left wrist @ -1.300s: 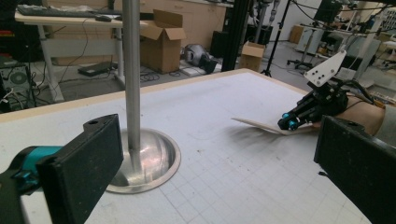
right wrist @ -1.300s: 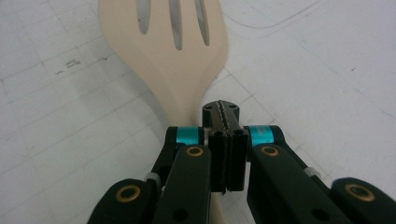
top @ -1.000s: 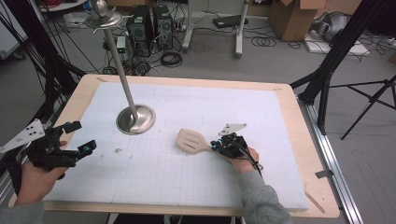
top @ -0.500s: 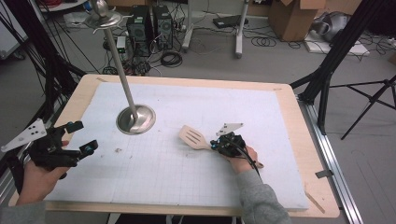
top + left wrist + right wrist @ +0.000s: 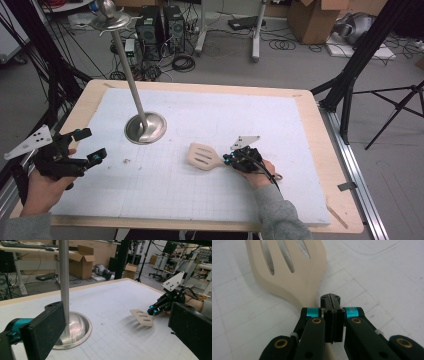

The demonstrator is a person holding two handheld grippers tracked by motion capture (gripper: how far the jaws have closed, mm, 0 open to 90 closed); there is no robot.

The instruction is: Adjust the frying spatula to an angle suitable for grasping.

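Claws first: our right claw [image 5: 231, 161] is clamped on the handle of the pale slotted wooden spatula [image 5: 202, 156], its blade just ahead. Our left claw [image 5: 86, 146] stands wide and holds nothing, with the shiny steel pole stand [image 5: 145, 127] ahead of it.

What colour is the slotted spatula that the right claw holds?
Pale cream-beige, plain apart from its slots; the slotted spatula shows best in the right gripper view.

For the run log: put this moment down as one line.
right claw: shut on spatula handle | left claw: open, holds nothing | metal stand: upright on mat
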